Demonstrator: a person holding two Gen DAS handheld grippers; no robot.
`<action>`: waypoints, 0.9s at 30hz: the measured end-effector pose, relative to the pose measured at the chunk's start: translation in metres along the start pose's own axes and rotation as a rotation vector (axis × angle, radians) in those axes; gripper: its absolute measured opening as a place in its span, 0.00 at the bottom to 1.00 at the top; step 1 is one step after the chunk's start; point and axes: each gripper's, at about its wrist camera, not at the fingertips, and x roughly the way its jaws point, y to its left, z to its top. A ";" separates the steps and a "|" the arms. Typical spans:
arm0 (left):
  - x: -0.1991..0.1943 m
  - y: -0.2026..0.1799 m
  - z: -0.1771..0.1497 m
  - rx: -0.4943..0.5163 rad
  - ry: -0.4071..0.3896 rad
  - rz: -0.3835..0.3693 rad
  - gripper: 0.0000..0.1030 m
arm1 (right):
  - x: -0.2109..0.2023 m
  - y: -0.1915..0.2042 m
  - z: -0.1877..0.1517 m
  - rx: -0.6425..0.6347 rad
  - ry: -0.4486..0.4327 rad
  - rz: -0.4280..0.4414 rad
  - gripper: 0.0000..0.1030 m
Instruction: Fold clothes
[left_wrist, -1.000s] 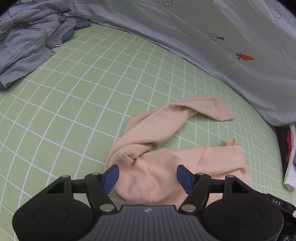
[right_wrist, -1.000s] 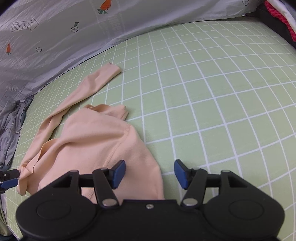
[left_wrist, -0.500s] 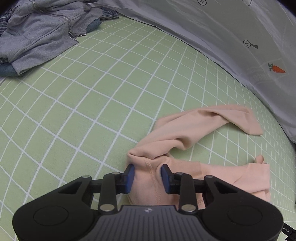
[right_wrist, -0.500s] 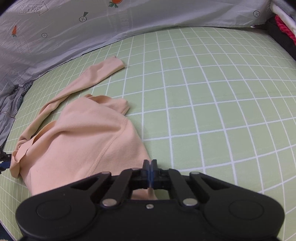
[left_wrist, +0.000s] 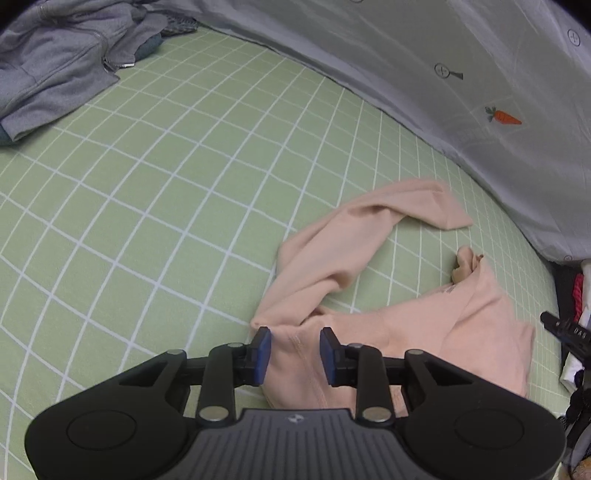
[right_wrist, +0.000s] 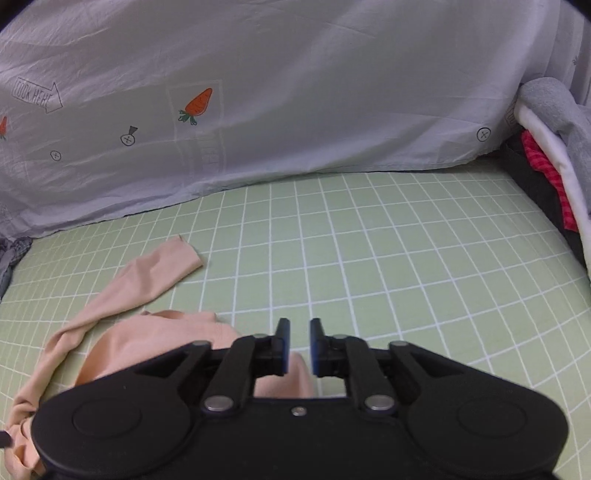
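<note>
A peach long-sleeved garment lies crumpled on the green checked sheet. One sleeve stretches toward the grey cover. My left gripper is shut on a bunched fold at the garment's near left end, and fabric fills the gap between its blue pads. In the right wrist view the garment lies to the left and runs under the tool. My right gripper holds its jaws a narrow gap apart, with peach fabric showing between their lower parts. The garment's right side looks raised and blurred in the left wrist view.
A grey zip hoodie is heaped at the far left. A grey carrot-print cover runs along the back. Stacked clothes, red, white and grey, sit at the right edge. Bare sheet spreads right of the garment.
Both grippers went from wide open to closed on the garment. The right one has since tilted up, its jaws parting slightly, and the garment's right side has risen.
</note>
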 end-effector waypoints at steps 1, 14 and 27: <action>-0.005 0.001 0.004 -0.010 -0.030 -0.009 0.47 | -0.001 -0.001 -0.005 0.004 0.013 -0.007 0.42; 0.061 -0.042 0.054 0.135 0.059 0.110 0.64 | -0.018 -0.020 -0.070 0.126 0.195 -0.037 0.48; 0.070 -0.026 0.056 0.101 0.019 0.153 0.08 | -0.021 -0.031 -0.051 0.002 0.122 -0.168 0.02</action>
